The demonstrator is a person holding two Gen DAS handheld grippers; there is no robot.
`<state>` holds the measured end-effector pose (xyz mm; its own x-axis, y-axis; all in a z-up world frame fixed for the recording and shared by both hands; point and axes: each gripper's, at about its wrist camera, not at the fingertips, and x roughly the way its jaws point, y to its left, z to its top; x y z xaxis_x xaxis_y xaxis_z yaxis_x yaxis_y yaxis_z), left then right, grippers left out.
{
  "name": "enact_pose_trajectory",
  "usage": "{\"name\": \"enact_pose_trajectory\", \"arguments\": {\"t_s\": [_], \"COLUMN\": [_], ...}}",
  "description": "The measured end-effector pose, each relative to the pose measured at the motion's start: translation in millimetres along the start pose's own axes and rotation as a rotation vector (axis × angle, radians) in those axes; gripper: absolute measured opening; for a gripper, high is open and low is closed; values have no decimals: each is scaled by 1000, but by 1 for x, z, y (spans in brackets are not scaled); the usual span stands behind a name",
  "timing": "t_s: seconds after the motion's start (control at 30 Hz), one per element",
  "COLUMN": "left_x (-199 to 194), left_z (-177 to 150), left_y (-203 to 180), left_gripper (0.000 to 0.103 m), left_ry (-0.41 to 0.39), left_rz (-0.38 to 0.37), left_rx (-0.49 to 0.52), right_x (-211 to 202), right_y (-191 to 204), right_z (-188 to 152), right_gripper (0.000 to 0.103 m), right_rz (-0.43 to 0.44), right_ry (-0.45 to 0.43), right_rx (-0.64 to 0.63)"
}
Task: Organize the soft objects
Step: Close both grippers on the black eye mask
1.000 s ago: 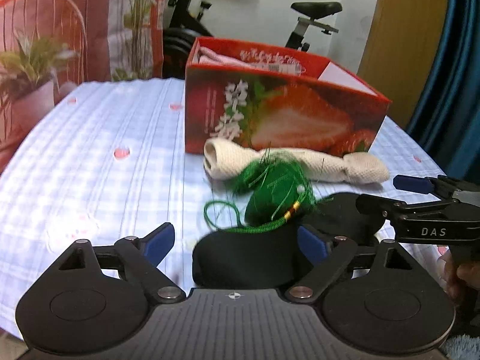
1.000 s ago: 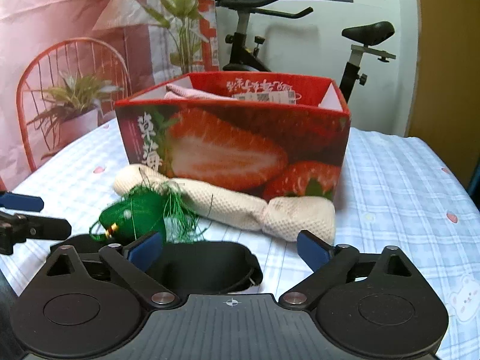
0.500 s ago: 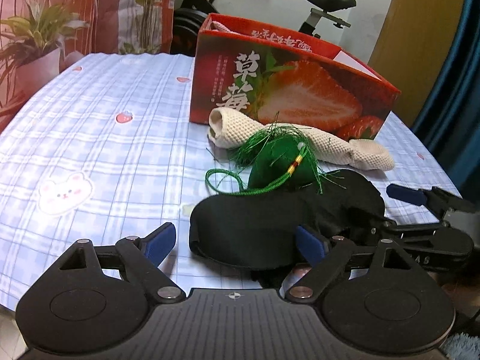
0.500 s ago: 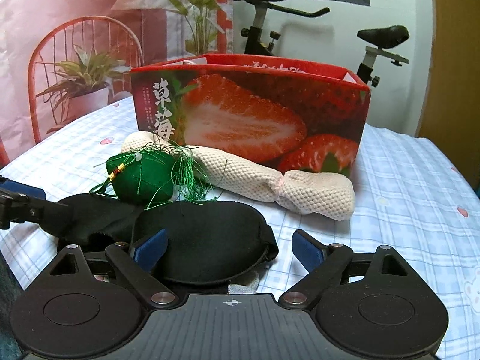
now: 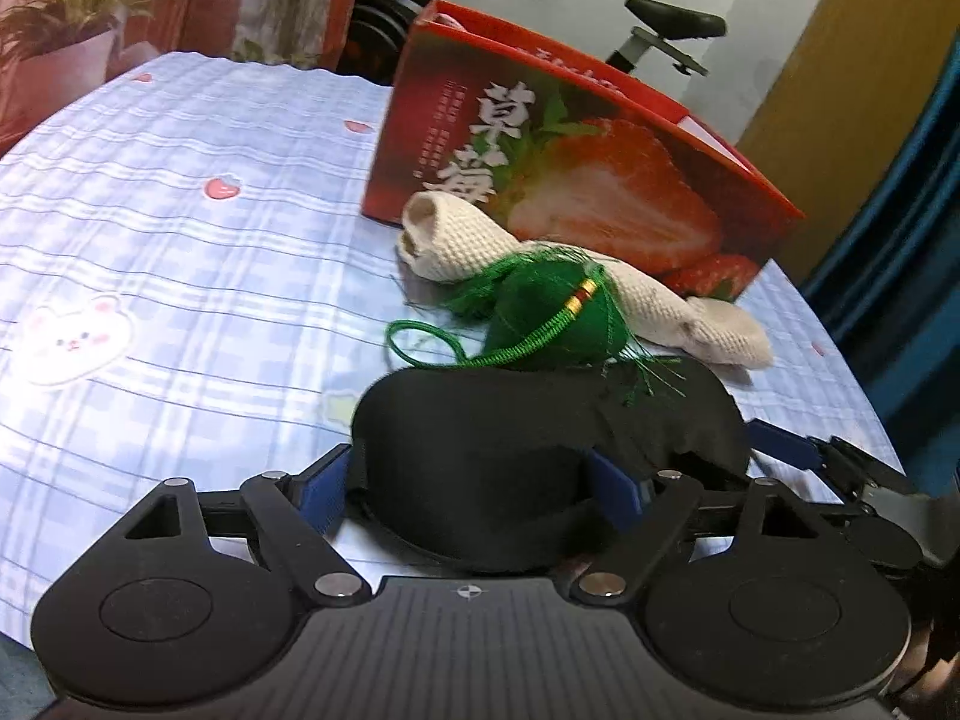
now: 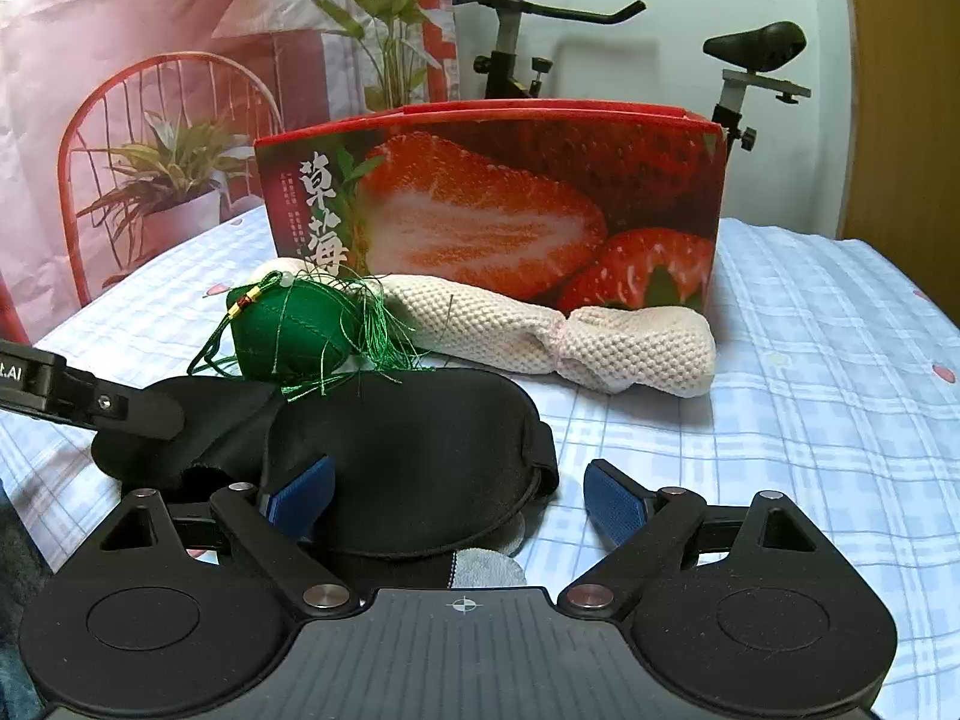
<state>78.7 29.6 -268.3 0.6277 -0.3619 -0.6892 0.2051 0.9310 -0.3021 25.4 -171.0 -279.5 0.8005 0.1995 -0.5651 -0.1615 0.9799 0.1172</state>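
Note:
A black eye mask [image 5: 528,438] lies on the checked cloth at the table's near edge. My left gripper [image 5: 474,489] is open with its blue pads on either side of the mask's left end. My right gripper [image 6: 459,495] is open around the mask's right end [image 6: 420,444]. A green tasselled pouch [image 5: 552,318] rests against the mask's far side; it also shows in the right wrist view [image 6: 288,330]. A cream knitted roll [image 6: 540,330] lies behind it, in front of the red strawberry box [image 6: 510,204].
The box [image 5: 570,150] stands open-topped at the table's far side with something pale inside. A red chair [image 6: 162,138] and potted plants stand to the left. An exercise bike [image 6: 600,42] stands behind the table.
Both grippers have moved forward and lower, from behind the eye mask to straddling its two ends. The mask, pouch and roll lie where they were.

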Motion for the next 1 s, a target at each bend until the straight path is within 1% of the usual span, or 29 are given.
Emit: {"name": "enact_pose_trajectory", "arguments": {"t_s": [0.07,0.2,0.33,0.4,0.57,0.67,0.8,0.9,0.97,1.0], "left_x": [0,2,0,-1,-1,0,0,0,0,0], "left_z": [-1,-4,-7,-7,-8,-8,-8,-9,-9,-9], "left_y": [-2,-4,-4,-4,-2,-1,-1,-1,-1,-1], "left_gripper": [85,85,71,69,69,70,70,70,70,70], "left_ry": [1,-5,-16,-20,-23,-26,-28,-30,-30,-29], "left_rz": [-16,-15,-29,-35,-40,-42,-46,-45,-46,-46], "left_rx": [12,39,44,51,55,61,60,61,60,61], "right_x": [0,1,2,1,2,7,14,13,7,3], "right_y": [-1,-1,-4,-6,-13,-17,-18,-17,-18,-18], "right_z": [-1,-1,-1,0,4,8,13,14,14,14], "right_gripper": [88,88,88,88,88,88,89,82,79,75], "right_rz": [6,15,27,39,94,124,139,153,164,164], "right_ry": [1,0,0,-3,-14,-2,7,7,-17,-33], "right_rx": [7,16,28,41,107,146,163,177,191,193]}}
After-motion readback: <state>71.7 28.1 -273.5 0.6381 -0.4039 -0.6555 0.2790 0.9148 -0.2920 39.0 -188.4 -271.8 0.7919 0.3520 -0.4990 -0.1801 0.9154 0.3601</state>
